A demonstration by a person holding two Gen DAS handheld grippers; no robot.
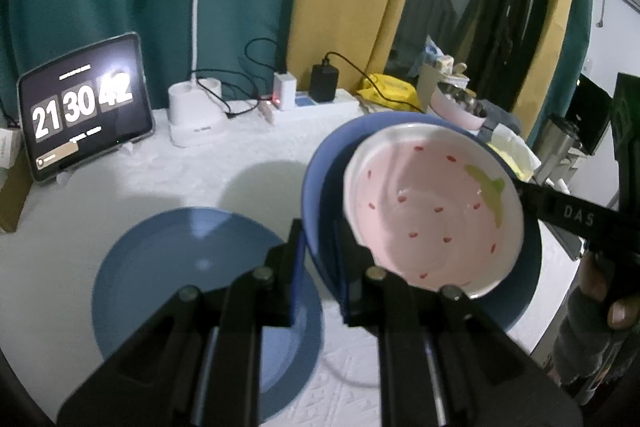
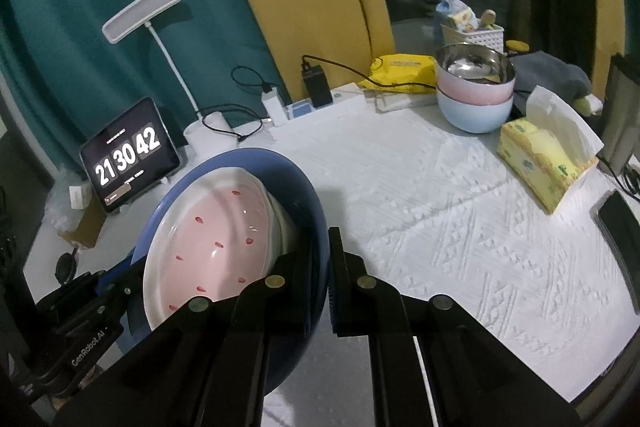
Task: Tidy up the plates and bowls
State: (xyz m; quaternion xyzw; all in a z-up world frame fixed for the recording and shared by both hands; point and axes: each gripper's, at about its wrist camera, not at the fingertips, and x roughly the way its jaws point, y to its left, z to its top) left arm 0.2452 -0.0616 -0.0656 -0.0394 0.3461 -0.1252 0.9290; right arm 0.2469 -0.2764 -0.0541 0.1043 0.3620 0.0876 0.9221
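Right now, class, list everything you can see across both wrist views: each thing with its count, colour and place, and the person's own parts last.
blue plate: one, blue, flat on the table, near left.
blue bowl: one, blue, lifted off the table, gripped at opposite rims.
strawberry dish: one, pink with red specks and a white rim, inside the blue bowl.
stacked bowls: two, pink on pale blue, steel-lined, far right.
tablet clock: one, black, far left.
desk lamp: one, white, beside the tablet clock.
power strip: one, white, along the back edge.
tissue pack: one, yellow-green, right.
tablecloth: one, white, textured.
left gripper: black, shut on the blue bowl's rim.
right gripper: black, shut on the opposite rim.
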